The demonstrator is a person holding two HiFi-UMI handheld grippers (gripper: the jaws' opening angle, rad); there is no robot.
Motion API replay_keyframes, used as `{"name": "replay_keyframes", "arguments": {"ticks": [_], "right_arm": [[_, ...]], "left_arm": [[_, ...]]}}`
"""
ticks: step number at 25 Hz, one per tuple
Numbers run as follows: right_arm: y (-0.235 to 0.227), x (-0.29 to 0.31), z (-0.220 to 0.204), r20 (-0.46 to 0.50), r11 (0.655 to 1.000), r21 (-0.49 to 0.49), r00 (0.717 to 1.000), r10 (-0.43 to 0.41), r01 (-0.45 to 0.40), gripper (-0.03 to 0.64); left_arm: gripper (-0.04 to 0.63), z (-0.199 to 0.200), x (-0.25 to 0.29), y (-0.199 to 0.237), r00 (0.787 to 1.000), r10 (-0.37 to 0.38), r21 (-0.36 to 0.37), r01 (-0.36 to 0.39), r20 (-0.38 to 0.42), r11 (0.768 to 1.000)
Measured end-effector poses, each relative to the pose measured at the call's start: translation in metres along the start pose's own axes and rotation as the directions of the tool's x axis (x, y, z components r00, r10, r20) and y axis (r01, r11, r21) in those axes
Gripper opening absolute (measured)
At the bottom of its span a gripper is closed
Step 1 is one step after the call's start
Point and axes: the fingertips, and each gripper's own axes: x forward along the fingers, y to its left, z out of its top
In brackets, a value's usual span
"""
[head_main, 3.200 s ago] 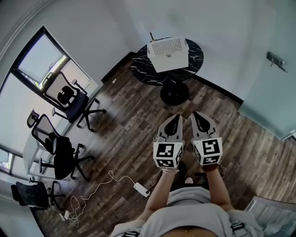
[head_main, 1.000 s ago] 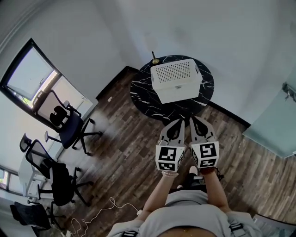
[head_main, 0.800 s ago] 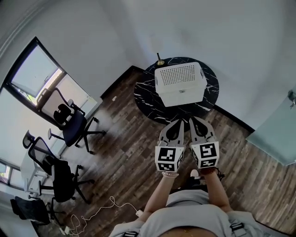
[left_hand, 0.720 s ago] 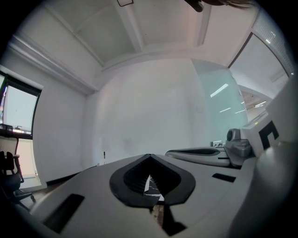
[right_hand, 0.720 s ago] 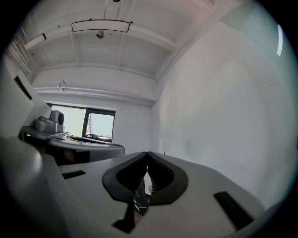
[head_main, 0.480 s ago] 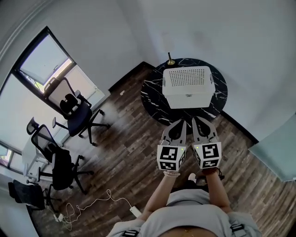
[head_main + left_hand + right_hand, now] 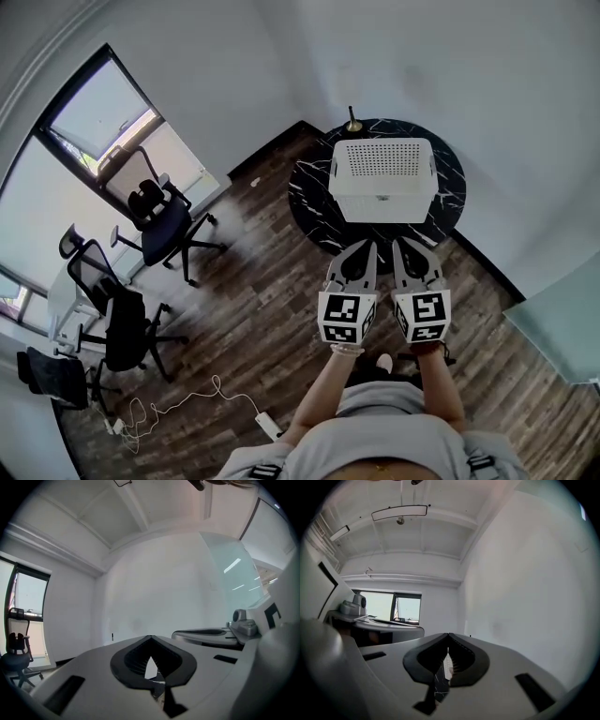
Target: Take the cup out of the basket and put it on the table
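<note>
- left gripper [image 7: 366, 249] and right gripper [image 7: 403, 247]: side by side, jaws closed on nothing.
- basket [image 7: 382, 180] sits on table [image 7: 314, 202], at 12 o'clock from both, apart.
- cup can't be seen.

White plastic basket [image 7: 384, 178], glossy marble table [image 7: 314, 202], wood floor [image 7: 262, 309]

White perforated basket [image 7: 382, 178] sits on round black marble table [image 7: 314, 202].
</note>
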Motion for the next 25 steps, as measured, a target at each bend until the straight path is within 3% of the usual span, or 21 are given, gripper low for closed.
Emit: {"name": "replay_keyframes", "arguments": {"ticks": [5,14,25], "right_arm": [[-0.017,-0.003,-0.004,-0.007,0.999,0.01,0.999,-0.041,0.041,0.009],[-0.057,0.013,-0.007,-0.01,0.99,-0.001,0.99,-0.138,0.138,0.009],[-0.063,0.098,-0.004,-0.022,0.985,-0.038,0.985,-0.169,0.168,0.009]], "left_arm": [[0.005,0.003,0.014,-0.008,1.0,-0.019,0.023,0.019,0.009,1.0],[0.005,-0.002,0.064,-0.021,0.991,-0.132,0.01,0.132,-0.006,0.991],[0.006,0.004,0.126,0.033,0.982,-0.189,-0.011,0.189,0.001,0.982]]}}
